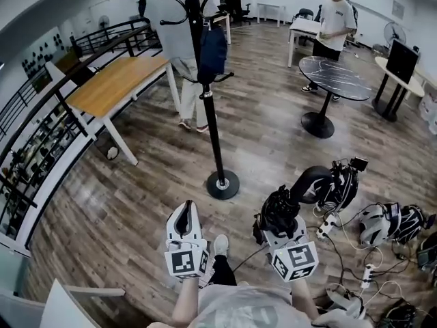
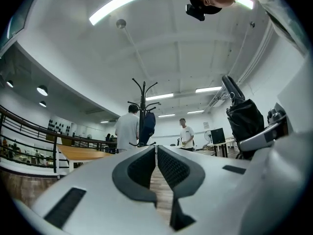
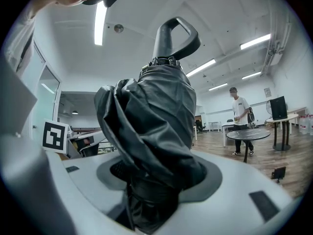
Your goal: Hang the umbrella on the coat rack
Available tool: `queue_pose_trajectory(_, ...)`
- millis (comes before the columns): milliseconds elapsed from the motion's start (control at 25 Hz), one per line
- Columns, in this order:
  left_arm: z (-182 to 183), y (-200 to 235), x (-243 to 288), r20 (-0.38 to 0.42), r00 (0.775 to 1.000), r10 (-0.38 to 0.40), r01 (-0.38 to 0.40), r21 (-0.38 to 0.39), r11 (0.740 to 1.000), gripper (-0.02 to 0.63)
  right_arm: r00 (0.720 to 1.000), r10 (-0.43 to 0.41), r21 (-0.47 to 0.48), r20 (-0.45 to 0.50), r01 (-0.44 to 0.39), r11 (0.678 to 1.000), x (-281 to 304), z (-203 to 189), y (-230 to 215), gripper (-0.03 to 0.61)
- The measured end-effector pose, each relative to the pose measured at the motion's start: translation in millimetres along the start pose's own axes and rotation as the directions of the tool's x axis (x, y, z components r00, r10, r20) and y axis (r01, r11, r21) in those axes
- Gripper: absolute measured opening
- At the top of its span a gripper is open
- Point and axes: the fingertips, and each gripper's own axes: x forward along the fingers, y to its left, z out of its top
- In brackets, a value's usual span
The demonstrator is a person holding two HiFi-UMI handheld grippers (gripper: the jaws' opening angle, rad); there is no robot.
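1. Head view: The coat rack [image 1: 213, 125] stands in the upper middle of the frame, on the wooden floor [image 1: 136, 197]. A blue bag [image 1: 213, 50] hangs on it. At the lower right, the right tool [image 1: 280, 210] holds the folded black umbrella [image 1: 307, 180]. At the lower middle is the left tool [image 1: 183, 214]. Both tools are well apart from the rack.
2. Left gripper view: The left tool's jaws are pressed together with nothing in them. The rack is small in the middle, and the umbrella is at the right.
3. Right gripper view: The right tool's jaws stand wide and squeeze the umbrella's cloth body. Its looped handle [image 3: 176, 35] points up at the top.
4. I think the step is carrying the umbrella to the rack. Next, it must get close, and the handle must go over a free hook.
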Motion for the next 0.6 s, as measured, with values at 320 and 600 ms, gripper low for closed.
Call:
queue_pose_trajectory(320,1.4,35.1,83.4,0.019,1.000,-0.017,0.017,-0.017,1.000,0.038,0.999,-0.038,-0.006,0.003,0.038,0.999,69.9,25.5,-18.4,0.264)
queue_pose_trajectory(600,-2.7,89.4,163.9,0.042,0.999,-0.033,0.035,-0.033,0.999,0.038,0.997,-0.070,-0.026,0.023,0.070,0.997,157.0,54.4,-24.9,0.265)
